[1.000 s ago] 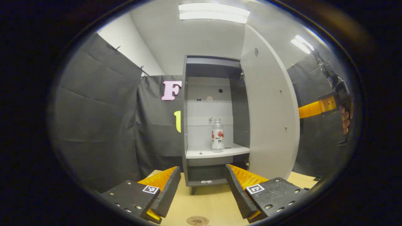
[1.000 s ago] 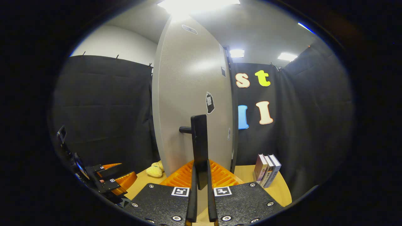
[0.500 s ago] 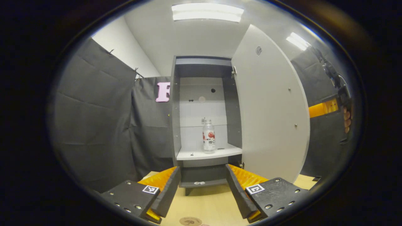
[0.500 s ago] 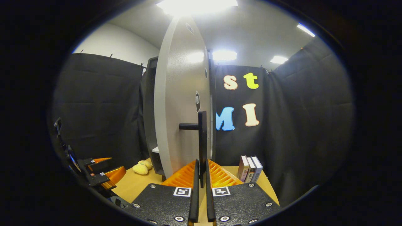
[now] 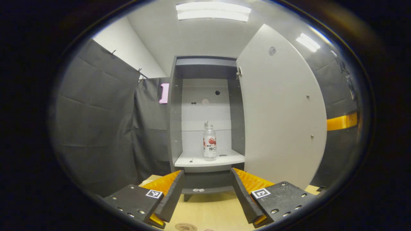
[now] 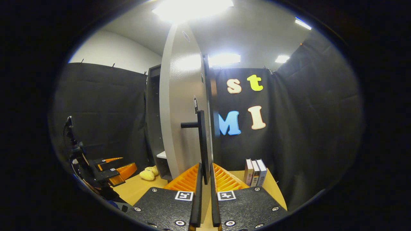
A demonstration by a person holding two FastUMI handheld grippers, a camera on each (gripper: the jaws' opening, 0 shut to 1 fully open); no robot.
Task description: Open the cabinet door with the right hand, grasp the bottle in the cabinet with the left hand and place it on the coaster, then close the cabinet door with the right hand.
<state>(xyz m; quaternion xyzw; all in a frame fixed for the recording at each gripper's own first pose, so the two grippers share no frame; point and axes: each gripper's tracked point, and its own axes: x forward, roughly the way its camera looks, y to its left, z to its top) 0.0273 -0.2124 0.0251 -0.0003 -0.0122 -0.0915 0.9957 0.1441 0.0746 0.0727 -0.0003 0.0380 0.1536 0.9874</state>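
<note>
The grey cabinet (image 5: pixel 176 128) stands open. A clear bottle (image 5: pixel 209 141) with a red and white label stands upright on its white shelf (image 5: pixel 196 160). My left gripper (image 5: pixel 208 192) is open and hangs over the table, well short of the cabinet and pointed at the bottle. A round brown coaster (image 5: pixel 183 227) lies on the table just below it. The door (image 5: pixel 282 112) is swung out to the right. My right gripper (image 6: pixel 205 179) is shut on the black door handle (image 6: pixel 201 141), with the door (image 6: pixel 179 112) seen nearly edge-on. The left gripper (image 6: pixel 110 170) shows at the lower left.
A yellow plush toy (image 6: pixel 148 174) lies on the wooden table (image 6: pixel 135 189) by the cabinet's foot. Three books (image 6: pixel 255 171) stand upright to the right of the door. Black cloth walls close the booth on all sides.
The door has swung wider open, with my right gripper moving along on the handle. The left gripper has shifted so the cabinet's opening and the bottle now sit nearer the centre of its view.
</note>
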